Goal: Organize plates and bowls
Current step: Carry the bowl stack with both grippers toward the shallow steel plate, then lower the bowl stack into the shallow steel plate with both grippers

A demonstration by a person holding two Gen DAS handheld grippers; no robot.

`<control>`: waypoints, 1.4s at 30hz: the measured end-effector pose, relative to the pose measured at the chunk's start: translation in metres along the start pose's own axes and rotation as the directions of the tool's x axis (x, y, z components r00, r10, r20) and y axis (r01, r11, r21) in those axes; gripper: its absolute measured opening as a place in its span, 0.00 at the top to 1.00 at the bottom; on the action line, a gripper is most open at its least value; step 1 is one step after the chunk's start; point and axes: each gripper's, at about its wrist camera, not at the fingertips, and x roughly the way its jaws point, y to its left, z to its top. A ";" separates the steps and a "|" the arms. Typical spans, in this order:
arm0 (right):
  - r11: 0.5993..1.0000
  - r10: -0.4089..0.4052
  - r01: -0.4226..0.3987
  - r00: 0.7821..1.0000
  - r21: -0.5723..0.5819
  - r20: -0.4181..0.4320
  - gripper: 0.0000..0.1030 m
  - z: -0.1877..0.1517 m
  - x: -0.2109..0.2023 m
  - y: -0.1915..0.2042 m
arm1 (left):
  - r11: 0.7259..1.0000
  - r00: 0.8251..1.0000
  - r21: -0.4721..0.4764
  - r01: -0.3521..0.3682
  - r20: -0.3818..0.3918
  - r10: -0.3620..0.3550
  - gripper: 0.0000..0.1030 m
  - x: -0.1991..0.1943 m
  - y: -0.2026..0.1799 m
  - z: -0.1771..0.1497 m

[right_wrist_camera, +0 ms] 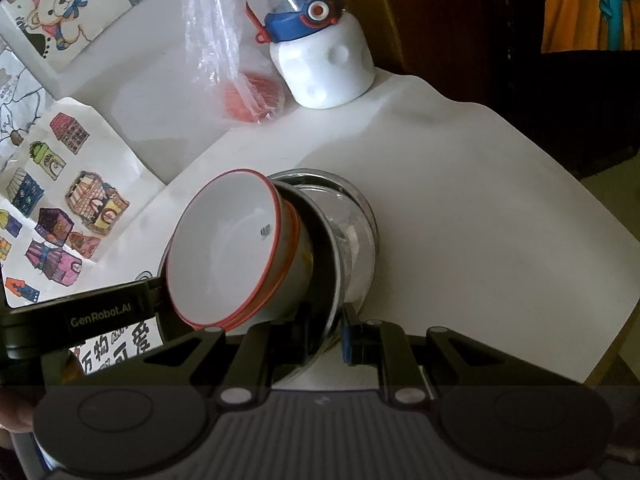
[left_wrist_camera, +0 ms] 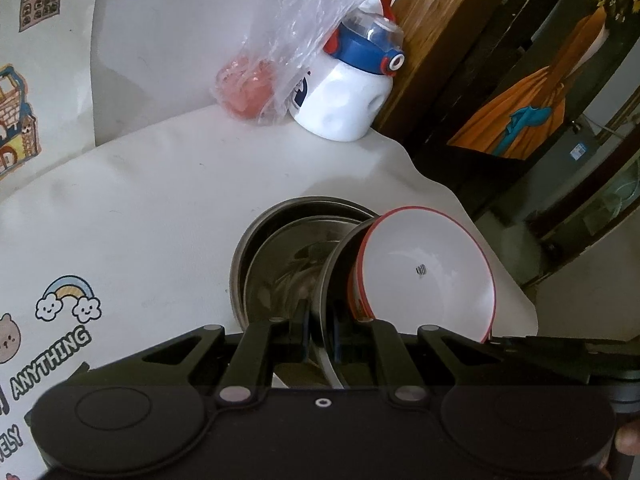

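Stacked dishware gripped at the rim from both sides, above the white tabletop [right_wrist_camera: 460, 208].

Large, tilted round steel bowl [left_wrist_camera: 276, 264] looks stiff, slick and moderately heavy; it nests in another steel bowl [right_wrist_camera: 360, 216] and carries white red-rimmed ceramic bowls [left_wrist_camera: 428, 268], which are breakable and may slide. Its thin rim is the best place to pinch. Left claw [left_wrist_camera: 320, 328] is narrowed nearly closed, clenched on that rim; right claw [right_wrist_camera: 324, 332] likewise clamps the rim's opposite edge.
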 end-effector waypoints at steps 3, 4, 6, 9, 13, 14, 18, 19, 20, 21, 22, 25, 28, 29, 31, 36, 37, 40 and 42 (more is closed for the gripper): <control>1.000 -0.002 0.002 1.000 -0.002 0.007 0.84 0.002 0.002 0.000 | 1.000 1.000 0.004 -0.005 0.008 0.005 0.91 0.002 0.000 0.001; 1.000 -0.001 0.001 1.000 -0.003 0.008 0.84 0.003 0.003 0.000 | 1.000 1.000 0.007 -0.009 0.010 0.009 0.91 0.003 -0.001 0.001; 1.000 0.000 0.000 1.000 -0.004 0.007 0.84 0.004 0.005 0.001 | 1.000 1.000 0.014 -0.015 0.012 0.015 0.91 0.004 -0.001 0.002; 1.000 0.005 -0.005 1.000 0.002 0.003 0.84 0.005 0.009 0.000 | 1.000 1.000 0.012 -0.024 0.008 0.024 0.91 0.007 0.000 0.004; 1.000 0.006 -0.006 1.000 -0.002 0.005 0.84 0.006 0.012 0.000 | 1.000 1.000 0.009 -0.029 0.012 0.029 0.91 0.009 0.002 0.006; 1.000 0.007 -0.007 1.000 -0.001 0.005 0.84 0.007 0.013 0.000 | 0.999 0.999 0.009 -0.031 0.012 0.030 0.91 0.009 0.002 0.007; 1.000 0.009 -0.009 1.000 0.000 0.005 0.84 0.008 0.016 0.000 | 0.999 0.999 0.004 -0.034 0.012 0.034 0.91 0.011 0.005 0.008; 1.000 0.009 -0.009 1.000 0.000 0.006 0.84 0.009 0.017 0.001 | 0.999 0.999 0.004 -0.036 0.011 0.036 0.91 0.012 0.006 0.009; 1.000 0.009 -0.009 1.000 -0.001 0.005 0.84 0.009 0.018 0.002 | 0.999 0.999 0.005 -0.038 0.011 0.038 0.91 0.013 0.006 0.009; 1.000 0.009 -0.009 1.000 0.000 0.005 0.84 0.009 0.018 0.002 | 0.999 0.999 0.005 -0.040 0.010 0.040 0.91 0.013 0.007 0.010; 1.000 0.009 -0.009 1.000 -0.001 0.004 0.84 0.010 0.019 0.002 | 0.999 0.999 0.004 -0.042 0.009 0.042 0.91 0.013 0.008 0.010; 1.000 0.009 -0.009 1.000 -0.002 -0.004 0.84 0.012 0.025 0.004 | 0.999 0.999 -0.004 -0.046 0.003 0.046 0.91 0.015 0.012 0.011; 1.000 0.007 -0.007 1.000 -0.002 -0.015 0.84 0.013 0.031 0.005 | 0.999 0.999 -0.010 -0.050 -0.006 0.050 0.91 0.019 0.015 0.010; 1.000 0.006 -0.006 1.000 -0.003 -0.018 0.84 0.013 0.033 0.005 | 0.999 0.999 -0.012 -0.048 -0.003 0.048 0.91 0.019 0.016 0.010; 1.000 0.008 -0.008 1.000 -0.002 -0.018 0.84 0.013 0.034 0.005 | 0.999 0.999 -0.012 -0.049 -0.002 0.049 0.91 0.020 0.016 0.011; 1.000 0.008 -0.008 1.000 0.000 -0.017 0.84 0.014 0.034 0.005 | 0.999 0.999 -0.011 -0.049 0.005 0.049 0.91 0.022 0.017 0.012; 1.000 0.009 -0.009 1.000 -0.001 -0.017 0.84 0.014 0.034 0.004 | 0.999 0.999 -0.010 -0.049 0.008 0.049 0.90 0.022 0.017 0.012; 1.000 0.015 -0.015 1.000 0.003 -0.018 0.84 0.016 0.037 0.003 | 0.999 0.999 -0.012 -0.049 0.016 0.049 0.90 0.022 0.018 0.013; 1.000 0.019 -0.019 1.000 0.007 -0.018 0.84 0.017 0.039 0.002 | 0.999 0.999 -0.017 -0.048 0.021 0.048 0.89 0.022 0.019 0.014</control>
